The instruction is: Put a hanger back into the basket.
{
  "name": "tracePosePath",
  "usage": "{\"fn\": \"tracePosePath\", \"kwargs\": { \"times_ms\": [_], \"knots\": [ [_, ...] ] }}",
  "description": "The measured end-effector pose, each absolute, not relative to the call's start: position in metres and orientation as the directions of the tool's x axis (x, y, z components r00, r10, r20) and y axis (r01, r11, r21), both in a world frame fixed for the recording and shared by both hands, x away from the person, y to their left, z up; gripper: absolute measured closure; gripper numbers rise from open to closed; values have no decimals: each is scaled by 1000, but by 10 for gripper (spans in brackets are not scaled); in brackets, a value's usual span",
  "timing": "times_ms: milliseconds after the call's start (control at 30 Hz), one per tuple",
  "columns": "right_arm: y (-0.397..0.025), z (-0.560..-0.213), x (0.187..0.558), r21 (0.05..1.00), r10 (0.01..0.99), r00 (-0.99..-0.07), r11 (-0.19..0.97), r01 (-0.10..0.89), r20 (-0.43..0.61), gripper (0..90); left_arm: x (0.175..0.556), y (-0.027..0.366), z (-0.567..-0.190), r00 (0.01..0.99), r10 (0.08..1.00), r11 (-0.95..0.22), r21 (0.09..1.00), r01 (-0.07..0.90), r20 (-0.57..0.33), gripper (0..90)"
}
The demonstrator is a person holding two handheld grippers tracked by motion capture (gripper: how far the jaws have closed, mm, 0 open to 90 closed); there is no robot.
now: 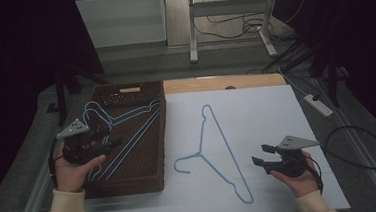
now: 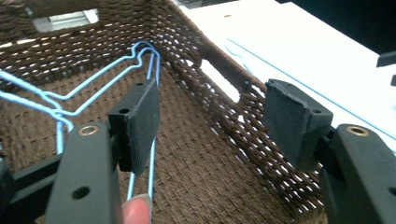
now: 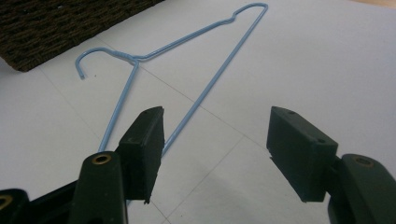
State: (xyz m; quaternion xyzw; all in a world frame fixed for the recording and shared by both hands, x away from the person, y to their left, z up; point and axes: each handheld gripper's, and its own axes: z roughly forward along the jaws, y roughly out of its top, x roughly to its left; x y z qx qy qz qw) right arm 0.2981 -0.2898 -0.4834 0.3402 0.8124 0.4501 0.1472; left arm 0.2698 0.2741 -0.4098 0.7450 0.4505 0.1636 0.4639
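White surface (image 1: 267,115), made of sheets whose seams cross it as thin lines; a strip of bare wood (image 1: 254,81) shows along its far edge. Directly on it lie a dark brown woven basket (image 1: 161,138), at the left side, and one light blue wire hanger (image 1: 223,143), flat just beside the basket, its hook pointing toward the basket.

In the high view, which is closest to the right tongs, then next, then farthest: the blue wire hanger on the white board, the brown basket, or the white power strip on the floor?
From the right tongs:
1. Blue wire hanger, lying on the white board just to their left.
2. White power strip, on the floor up and to the right.
3. Brown woven basket, at the board's left edge.
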Motion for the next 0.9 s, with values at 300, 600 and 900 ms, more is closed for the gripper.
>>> {"fn": "tracePosePath", "kwargs": {
  "times_ms": [300, 600, 900],
  "knots": [
    [-289, -484, 299, 830, 682, -729, 370, 419, 64, 376, 248, 259, -409, 580, 800, -171, 866, 470, -157, 362],
    [-287, -484, 299, 830, 678, -732, 371, 416, 64, 376, 230, 232, -415, 624, 774, -229, 874, 429, -103, 361],
    [-286, -485, 300, 825, 675, -735, 379, 418, 62, 376, 227, 222, -419, 638, 765, -249, 872, 422, -90, 361]
  ]
}}
